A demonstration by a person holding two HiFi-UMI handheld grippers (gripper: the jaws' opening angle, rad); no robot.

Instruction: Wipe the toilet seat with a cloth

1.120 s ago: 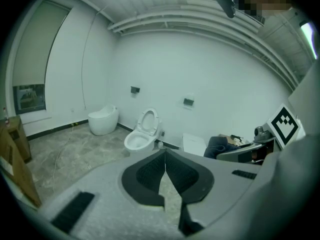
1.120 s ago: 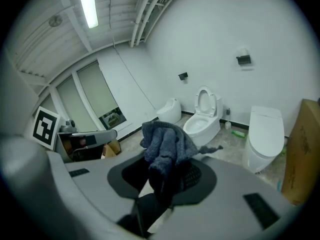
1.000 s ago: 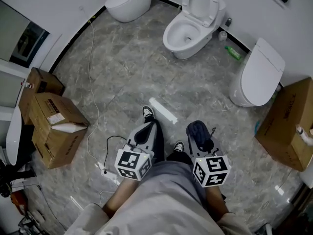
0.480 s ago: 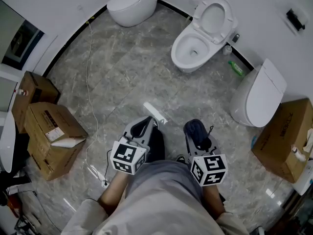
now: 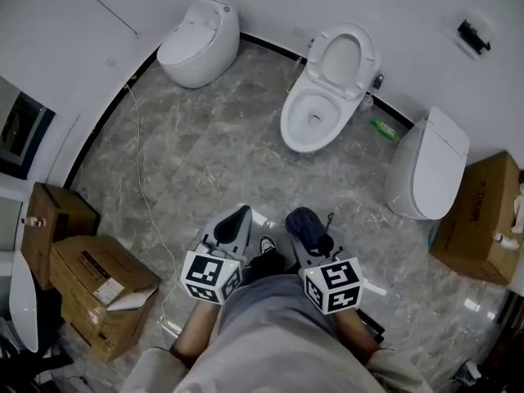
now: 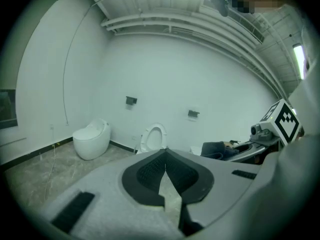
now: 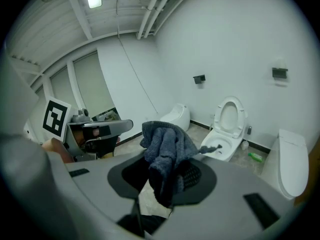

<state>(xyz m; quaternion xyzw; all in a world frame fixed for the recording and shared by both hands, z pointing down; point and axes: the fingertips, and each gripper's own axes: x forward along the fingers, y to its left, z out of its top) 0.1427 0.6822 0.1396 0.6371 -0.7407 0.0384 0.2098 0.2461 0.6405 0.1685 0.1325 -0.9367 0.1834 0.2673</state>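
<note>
Cloth (image 7: 165, 149), dark and bunched, sits clamped in the right gripper (image 5: 307, 223); the left gripper (image 5: 241, 213) is closed, empty. The open toilet (image 5: 295, 134) stands well ahead by the far wall, slightly right, nearer the right gripper.

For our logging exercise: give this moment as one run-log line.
stage: wiping not begun | right hand-held gripper: shut on cloth | left hand-held gripper: shut, empty | open toilet: ahead, untouched
</note>
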